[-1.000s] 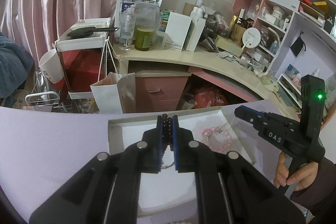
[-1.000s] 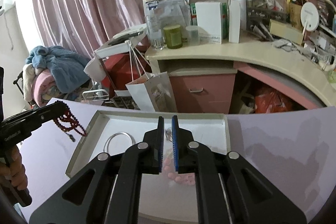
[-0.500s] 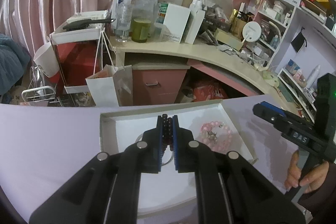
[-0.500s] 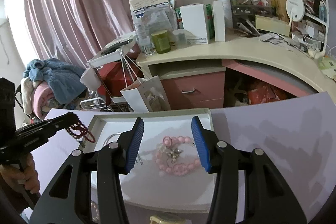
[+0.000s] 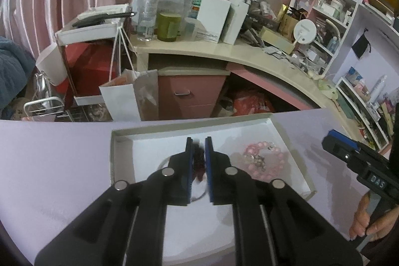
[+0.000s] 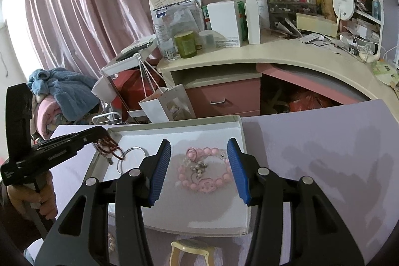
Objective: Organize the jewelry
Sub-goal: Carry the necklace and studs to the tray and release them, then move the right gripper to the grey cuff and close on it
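Note:
A shallow white tray (image 5: 119, 137) (image 6: 174, 125) lies on the lilac table. In it are a pink bead bracelet (image 5: 250, 149) (image 6: 208, 187) and a thin silver bangle (image 6: 134, 147). My left gripper (image 5: 199, 138) (image 6: 101, 135) hangs over the tray's left part above the bangle. Its jaws are opening, and a dark red bead bracelet (image 5: 198, 162) (image 6: 108, 150), blurred, sits loosely between them and dangles at the tip. My right gripper (image 6: 198, 141) (image 5: 333, 141) stands open over the pink bracelet, which lies in the tray below the gap, untouched.
A cream strap-like piece (image 6: 189, 249) and some pale beads (image 6: 111, 241) lie on the table in front of the tray. Beyond the table's far edge are a white paper bag (image 6: 167, 104), a cluttered desk (image 6: 274, 54) and shelves. Bare lilac surface extends right of the tray.
The left jaws, tight on the dark red beads before, have parted, and that gripper has sunk toward the tray. The right jaws went from nearly shut to wide, leaving the pink bracelet lying.

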The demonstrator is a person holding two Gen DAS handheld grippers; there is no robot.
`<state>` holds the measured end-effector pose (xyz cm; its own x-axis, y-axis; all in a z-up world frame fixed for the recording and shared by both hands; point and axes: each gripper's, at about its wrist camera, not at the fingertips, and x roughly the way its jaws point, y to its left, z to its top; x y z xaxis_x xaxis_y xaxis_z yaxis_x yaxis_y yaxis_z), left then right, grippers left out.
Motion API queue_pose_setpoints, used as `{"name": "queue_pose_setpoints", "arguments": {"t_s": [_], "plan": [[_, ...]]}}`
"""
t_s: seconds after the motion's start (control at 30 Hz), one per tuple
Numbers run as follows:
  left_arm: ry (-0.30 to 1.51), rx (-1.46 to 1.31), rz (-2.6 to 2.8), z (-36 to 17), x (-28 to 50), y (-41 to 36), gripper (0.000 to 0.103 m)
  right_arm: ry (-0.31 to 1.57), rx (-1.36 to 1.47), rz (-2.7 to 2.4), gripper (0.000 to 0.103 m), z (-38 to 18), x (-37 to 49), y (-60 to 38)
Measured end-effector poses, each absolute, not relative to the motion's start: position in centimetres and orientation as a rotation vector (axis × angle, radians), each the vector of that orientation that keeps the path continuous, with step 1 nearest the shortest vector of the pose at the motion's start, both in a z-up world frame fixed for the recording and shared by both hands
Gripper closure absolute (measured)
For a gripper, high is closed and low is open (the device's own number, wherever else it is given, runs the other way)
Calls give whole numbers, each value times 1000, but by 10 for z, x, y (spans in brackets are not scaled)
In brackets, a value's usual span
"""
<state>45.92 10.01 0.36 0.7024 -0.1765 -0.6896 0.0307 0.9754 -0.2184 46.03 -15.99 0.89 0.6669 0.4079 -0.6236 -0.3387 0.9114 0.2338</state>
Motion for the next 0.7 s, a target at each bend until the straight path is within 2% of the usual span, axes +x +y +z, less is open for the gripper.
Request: {"name": "queue_pose_setpoints", "arguments": {"t_s": [0.07,0.23,0.47,0.7], "plan": [[767,-201,-111,8,455,102,68,722,98,420,54,9,457,-161],[711,-220,-94,27,434,114,63,695,107,419,54,16,442,-169],[613,-198,-16,50,372,131,44,669,85,423,53,22,405,-176],[589,-159,82,39,297,138,29,703,77,413,50,4,362,-186]]}}
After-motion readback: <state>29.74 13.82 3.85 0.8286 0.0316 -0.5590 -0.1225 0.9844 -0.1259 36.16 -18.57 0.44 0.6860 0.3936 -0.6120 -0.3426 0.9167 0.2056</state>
